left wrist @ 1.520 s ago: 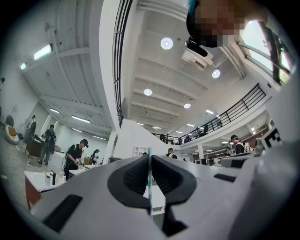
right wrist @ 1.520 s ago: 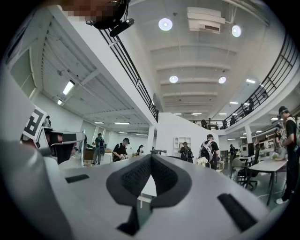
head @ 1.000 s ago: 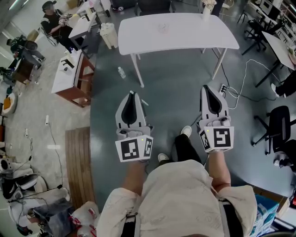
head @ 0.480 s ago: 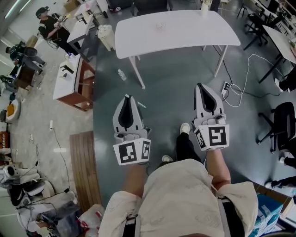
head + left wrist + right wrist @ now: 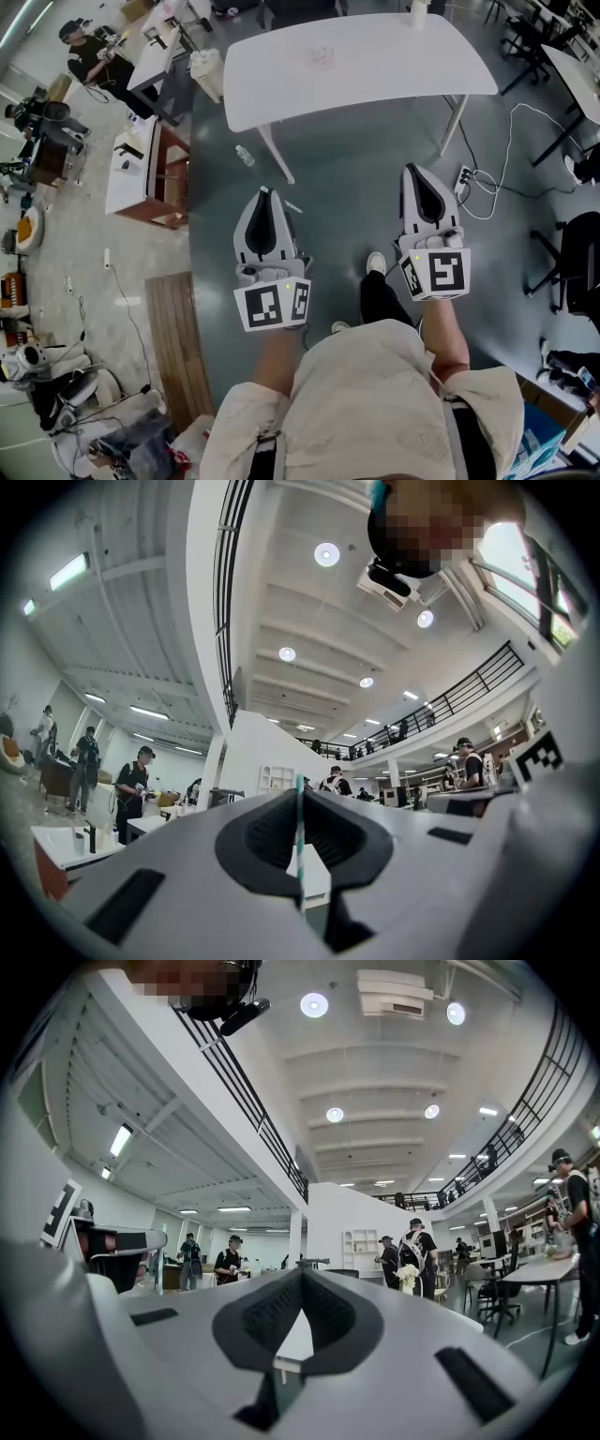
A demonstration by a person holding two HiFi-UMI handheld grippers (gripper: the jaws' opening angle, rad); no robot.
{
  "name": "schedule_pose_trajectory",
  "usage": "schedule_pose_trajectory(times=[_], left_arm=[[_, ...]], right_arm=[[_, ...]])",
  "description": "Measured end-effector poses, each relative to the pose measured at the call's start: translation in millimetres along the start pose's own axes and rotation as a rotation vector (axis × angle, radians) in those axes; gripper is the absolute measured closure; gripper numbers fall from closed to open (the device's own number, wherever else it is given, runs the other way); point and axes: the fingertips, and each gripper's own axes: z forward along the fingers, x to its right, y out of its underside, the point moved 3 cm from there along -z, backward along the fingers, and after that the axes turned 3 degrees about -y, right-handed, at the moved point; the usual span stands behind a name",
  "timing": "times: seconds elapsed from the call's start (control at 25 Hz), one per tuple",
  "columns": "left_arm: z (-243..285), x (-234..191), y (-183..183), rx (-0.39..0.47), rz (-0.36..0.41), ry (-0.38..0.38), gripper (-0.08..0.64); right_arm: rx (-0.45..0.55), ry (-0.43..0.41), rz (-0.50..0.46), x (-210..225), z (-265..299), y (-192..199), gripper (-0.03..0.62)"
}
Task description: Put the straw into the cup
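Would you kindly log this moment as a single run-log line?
left gripper: shut on straw | right gripper: shut, empty | cup: on white table ahead

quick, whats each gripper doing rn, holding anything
left gripper: closed on the straw.
right gripper: closed, nothing between its jaws.

- We see a big open lab hall: a white table (image 5: 375, 66), a person (image 5: 84, 52) at workbenches, a power strip (image 5: 461, 178) on grey floor.
- Above us runs a railed mezzanine (image 5: 469, 684).
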Motion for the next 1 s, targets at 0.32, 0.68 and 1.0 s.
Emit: schedule_pose_trajectory(times=[0.32, 0.68, 1.0], left_arm=[[99, 6, 22, -0.037, -0.008, -0.015, 0.537], [213, 24, 43, -0.052, -0.008, -0.022, 0.537], [287, 66, 58, -0.036, -0.007, -0.008, 0.537]], right_arm=[[-0.031, -0.007, 0.021, 62, 81, 17, 0.592], [-0.046, -0.009, 0.037, 138, 163, 35, 0.591], [-0.027, 0.011, 0.045, 216, 195, 44, 0.591]])
